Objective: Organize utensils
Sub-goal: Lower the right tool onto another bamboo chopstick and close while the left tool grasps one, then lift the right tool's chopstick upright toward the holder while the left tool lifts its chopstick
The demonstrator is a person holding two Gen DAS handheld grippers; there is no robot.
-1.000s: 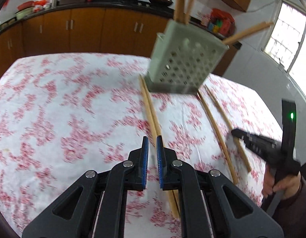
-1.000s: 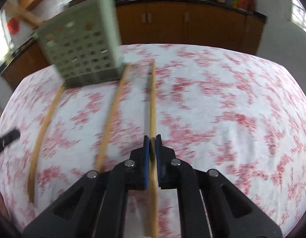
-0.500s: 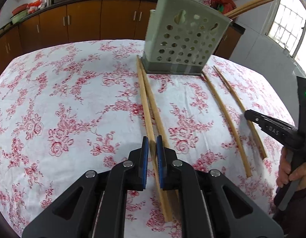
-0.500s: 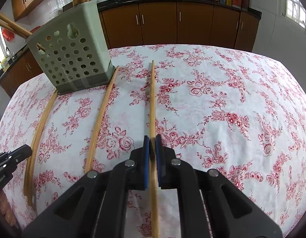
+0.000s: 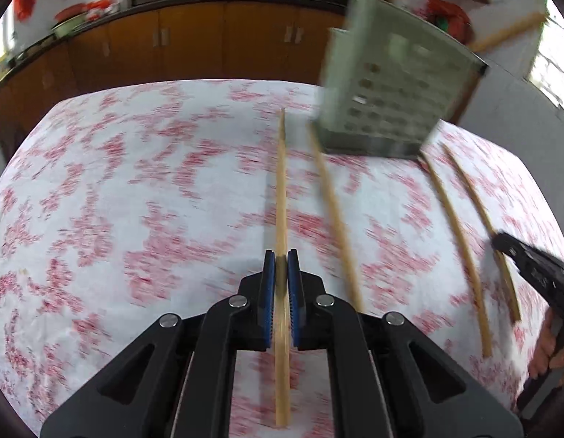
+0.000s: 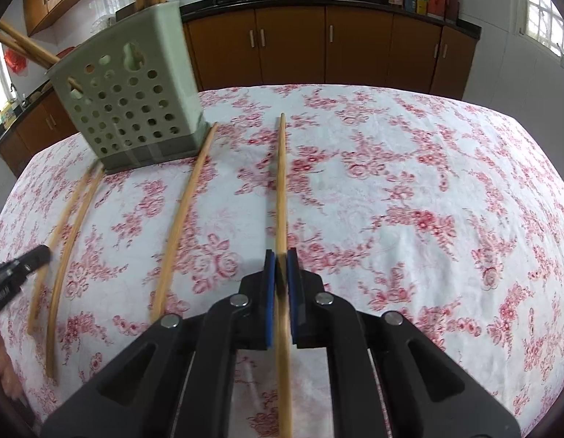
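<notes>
1. Half a second ago the left gripper (image 5: 280, 257) stood over two chopsticks lying touching. Now the left chopstick (image 5: 280, 189) is pinched between its pads and has swung apart from its neighbour (image 5: 336, 226), which stays on the floral tablecloth (image 5: 135, 200). The left view is blurred.
2. The right gripper (image 6: 280, 255) is as it was. Its jaws are nearly closed on the right chopstick (image 6: 280, 182), gripping it near its near end.
3. A fourth chopstick (image 6: 183, 215) lies loose between the two grippers, its far tip beside the holder.
4. The green perforated holder (image 6: 135, 102) stands at the far side of the table, with several chopsticks already in it.
5. Handling, as a judgement: each stick is light, stiff and smooth, so it may twist or slide in the pads. A hold near one end leaves a long free end to swing, while one nearer the middle would steady it. The holder looks light too, and a hard knock on its rim could tip it.
</notes>
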